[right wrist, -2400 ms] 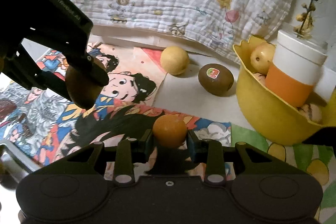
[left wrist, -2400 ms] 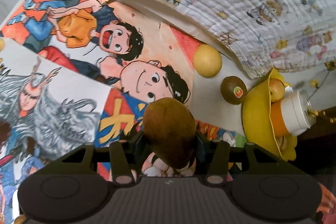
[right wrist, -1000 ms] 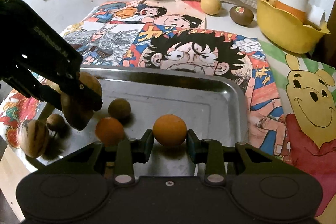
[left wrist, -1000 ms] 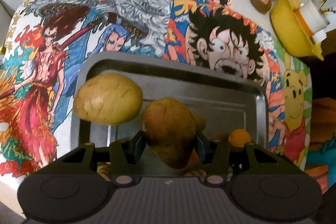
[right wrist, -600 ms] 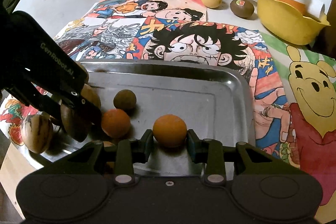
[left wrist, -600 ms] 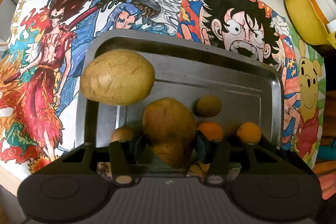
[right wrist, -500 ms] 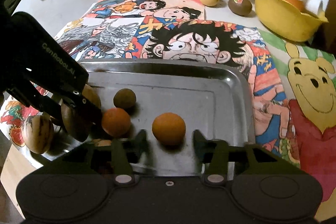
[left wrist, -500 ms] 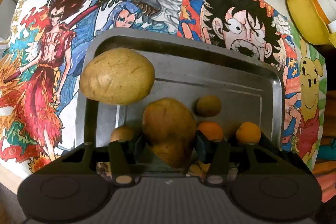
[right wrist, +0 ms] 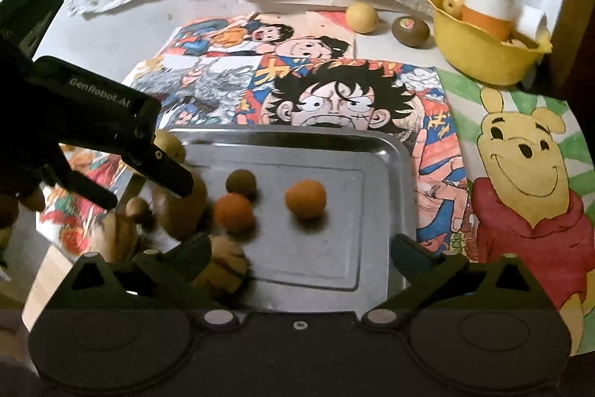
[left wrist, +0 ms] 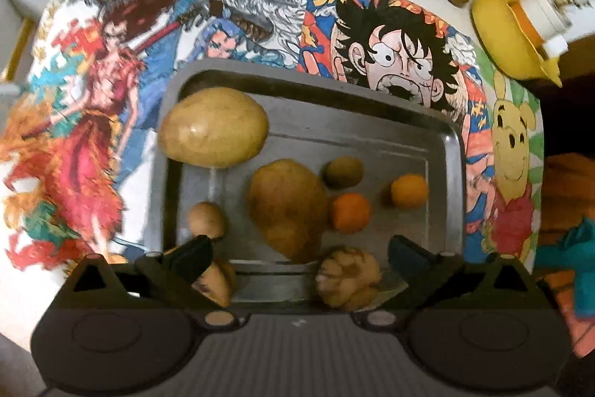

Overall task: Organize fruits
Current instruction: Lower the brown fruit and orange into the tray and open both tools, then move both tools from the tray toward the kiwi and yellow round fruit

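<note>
The fruits still to gather are the yellow fruit (right wrist: 362, 18) and the kiwi (right wrist: 410, 30). They lie just beside each other on the bare tabletop (right wrist: 390, 51) at its far edge, past the cartoon mats (right wrist: 346, 99) and close to the left of the yellow bowl (right wrist: 483, 56). The kiwi's long axis runs roughly side to side in the right wrist view, its sticker on top; the yellow fruit is round, so no approach angle matters there.

The metal tray (right wrist: 403, 181) sits at the near edge of the table and already carries the rest: two oranges (right wrist: 305, 199), a small brown fruit (right wrist: 241, 183), a pear-shaped brown fruit (left wrist: 288, 209) near the middle, and a big tan one (left wrist: 214, 127) at its far left corner.

Our right gripper (right wrist: 299, 253) hangs over the tray's near right part, its jaws opening wide with nothing between them; the orange lies free ahead of it. Our left gripper (left wrist: 297, 255) is over the tray's near left part, its jaws also opening, and the pear-shaped fruit rests on the tray between them, untouched.

Both remaining fruits lie far forward and to the right of both tools. We judge the right hand nearer, since they sit toward the table's far right corner, with the kiwi the closer of the two to that side.
</note>
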Motion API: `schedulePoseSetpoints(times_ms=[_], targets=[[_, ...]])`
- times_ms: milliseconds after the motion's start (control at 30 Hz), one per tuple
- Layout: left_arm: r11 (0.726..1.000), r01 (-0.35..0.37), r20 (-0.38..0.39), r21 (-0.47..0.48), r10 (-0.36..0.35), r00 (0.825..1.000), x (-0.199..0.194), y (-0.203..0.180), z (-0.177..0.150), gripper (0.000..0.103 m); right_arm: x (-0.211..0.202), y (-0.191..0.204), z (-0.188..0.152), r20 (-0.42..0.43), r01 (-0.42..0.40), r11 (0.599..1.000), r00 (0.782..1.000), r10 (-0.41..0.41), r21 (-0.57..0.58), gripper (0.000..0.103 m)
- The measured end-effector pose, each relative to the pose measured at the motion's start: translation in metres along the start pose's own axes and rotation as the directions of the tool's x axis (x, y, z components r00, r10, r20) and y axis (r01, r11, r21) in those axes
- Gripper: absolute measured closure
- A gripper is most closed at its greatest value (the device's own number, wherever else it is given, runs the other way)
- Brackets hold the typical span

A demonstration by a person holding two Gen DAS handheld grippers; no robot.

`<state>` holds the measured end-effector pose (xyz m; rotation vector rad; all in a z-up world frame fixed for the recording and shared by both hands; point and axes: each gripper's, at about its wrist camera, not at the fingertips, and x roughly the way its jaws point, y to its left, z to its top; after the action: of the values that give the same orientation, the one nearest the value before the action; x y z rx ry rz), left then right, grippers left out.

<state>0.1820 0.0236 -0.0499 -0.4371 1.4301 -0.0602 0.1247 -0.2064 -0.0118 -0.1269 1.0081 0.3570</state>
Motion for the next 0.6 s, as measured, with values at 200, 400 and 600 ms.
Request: schedulePoseSetpoints(times_ms=[200,400,600], targets=[[0.981,-0.068,0.111,0.182,0.049,0.993,-0.016,0.004,-0.024,0.001,-0.002,0.020,-0.008,-0.030,0.015,0.998,0.999,-0.016,-0.060,0.001],[0.924,-0.163,0.174,0.346,0.107,0.979,-0.025,0.009,-0.055,0.001,0.002,0.035,-0.015,-0.120,0.039,0.991,0.991,-0.055,-0.128,0.001],[0.910,-0.201,0.165,0.364,0.150,0.975,-0.024,0.025,-0.071,0.001,0.013,0.033,-0.021,-0.215,0.117,0.981,0.965,-0.148,-0.152,0.001]])
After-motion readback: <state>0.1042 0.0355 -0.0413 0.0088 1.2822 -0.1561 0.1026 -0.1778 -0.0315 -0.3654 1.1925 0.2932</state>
